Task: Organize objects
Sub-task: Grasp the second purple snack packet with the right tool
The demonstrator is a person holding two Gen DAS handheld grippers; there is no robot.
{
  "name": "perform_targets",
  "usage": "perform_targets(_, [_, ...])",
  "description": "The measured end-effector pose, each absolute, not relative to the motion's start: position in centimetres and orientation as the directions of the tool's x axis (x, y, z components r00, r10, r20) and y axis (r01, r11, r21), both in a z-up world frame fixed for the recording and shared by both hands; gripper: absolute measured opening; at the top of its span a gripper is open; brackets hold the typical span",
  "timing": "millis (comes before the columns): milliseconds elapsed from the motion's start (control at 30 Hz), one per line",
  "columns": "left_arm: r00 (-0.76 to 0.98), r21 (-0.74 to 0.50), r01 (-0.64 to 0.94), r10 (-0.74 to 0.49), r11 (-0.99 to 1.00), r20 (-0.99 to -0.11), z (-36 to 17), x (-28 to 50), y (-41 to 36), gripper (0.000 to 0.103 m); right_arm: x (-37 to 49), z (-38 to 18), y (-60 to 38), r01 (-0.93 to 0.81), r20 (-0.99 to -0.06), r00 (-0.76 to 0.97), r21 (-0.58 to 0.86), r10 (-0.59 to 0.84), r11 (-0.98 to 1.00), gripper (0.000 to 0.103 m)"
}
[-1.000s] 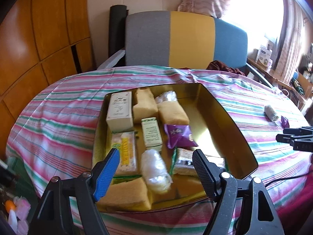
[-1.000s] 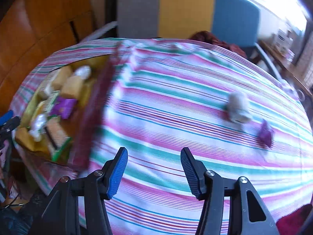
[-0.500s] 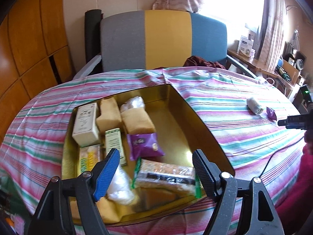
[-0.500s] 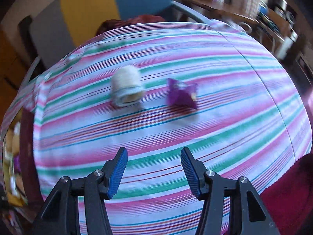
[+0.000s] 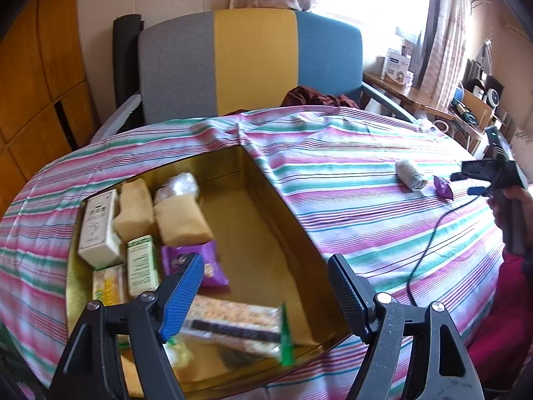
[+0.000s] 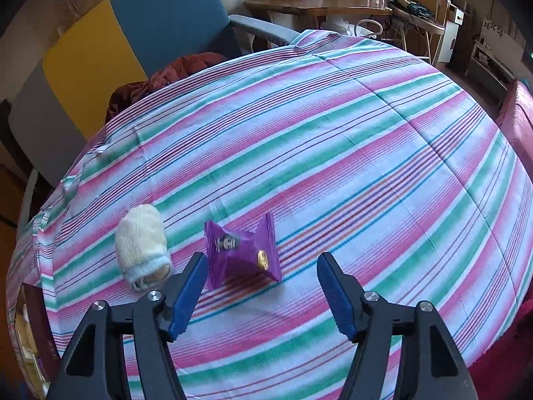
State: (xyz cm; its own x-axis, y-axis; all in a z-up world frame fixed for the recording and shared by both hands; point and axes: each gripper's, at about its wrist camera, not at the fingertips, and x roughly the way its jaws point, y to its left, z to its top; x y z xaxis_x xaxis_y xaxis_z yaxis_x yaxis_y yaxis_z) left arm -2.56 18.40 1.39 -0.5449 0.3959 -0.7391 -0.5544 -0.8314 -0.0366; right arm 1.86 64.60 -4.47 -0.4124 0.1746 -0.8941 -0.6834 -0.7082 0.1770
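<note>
We see right gripper (image 6: 261, 295) jaws spread just before the purple candy wrapper (image 6: 241, 255); rolled sock (image 6: 141, 246) beside wrapper; left gripper (image 5: 265, 295) jaws spread over gold tin (image 5: 293, 233).

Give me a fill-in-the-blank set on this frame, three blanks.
1. The right gripper is ____, jaws nearest the purple packet.
2. The rolled sock lies on the ____, outside the tin.
3. The left gripper hangs over the ____, holding nothing.

Missing: open; tablecloth; tin
</note>
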Motion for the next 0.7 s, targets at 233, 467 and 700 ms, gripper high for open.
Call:
perform_targets(233, [-0.513,-0.035,-0.599,0.417,-0.800,-0.750,1.3,-2.4,21.2,0.077,-0.3,-7.0,65.2,-0.668,-0.919,-0.365,0.149,0.147,-0.729,0.073])
perform_targets(467, [-0.489,-0.046,-0.645,0.458,-0.763,-0.742,2.0,-2.0,24.2,0.077,-1.6,-7.8,64.8,-0.617,-0.921,-0.369,0.144,0.123,-0.774,0.069])
perform_targets(700, [-0.464,-0.057,-0.680,0.489,-0.731,-0.739,2.4,-1.9,27.4,0.078,-1.9,-7.2,64.7,-0.583,-0.922,-0.371,0.135,0.115,-0.802,0.038])
